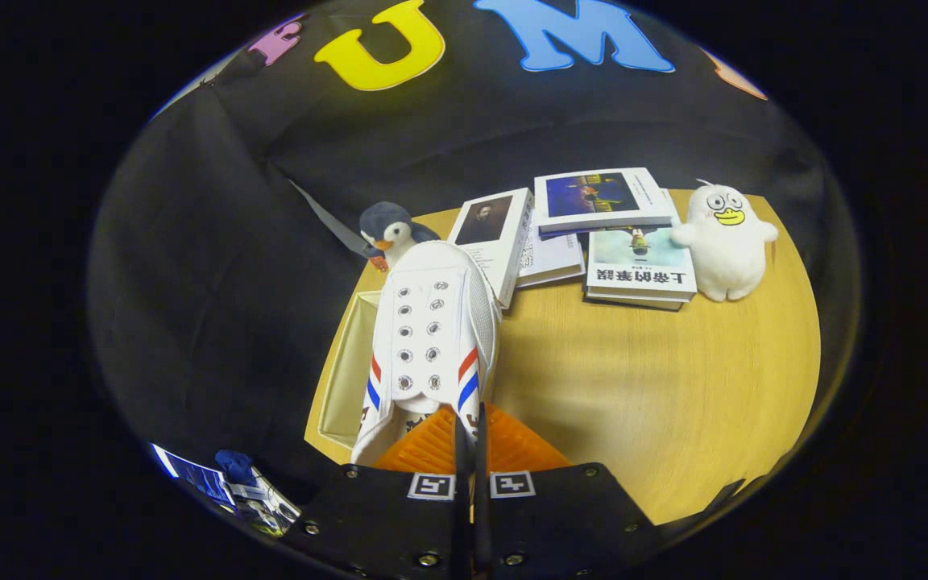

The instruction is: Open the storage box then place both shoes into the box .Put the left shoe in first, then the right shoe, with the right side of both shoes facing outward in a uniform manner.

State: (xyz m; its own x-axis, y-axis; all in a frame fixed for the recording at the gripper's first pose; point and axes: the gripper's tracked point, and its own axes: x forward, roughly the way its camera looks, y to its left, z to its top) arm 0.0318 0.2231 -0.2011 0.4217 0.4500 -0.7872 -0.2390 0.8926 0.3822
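A white lace-less shoe (432,298) with red and blue side stripes hangs toe-away just ahead of my fingers. My gripper (468,423) is shut on its heel edge, the two fingers nearly touching. The shoe hovers over the right wall of the open storage box (349,366), a pale shallow box at the table's left corner. The shoe hides most of the box's inside, so I cannot tell what lies in it.
Beyond the shoe, a penguin plush (387,229) stands by the box's far end. Several books (602,201) lie stacked at the back of the wooden table (673,387), with a white duck plush (726,238) to their right.
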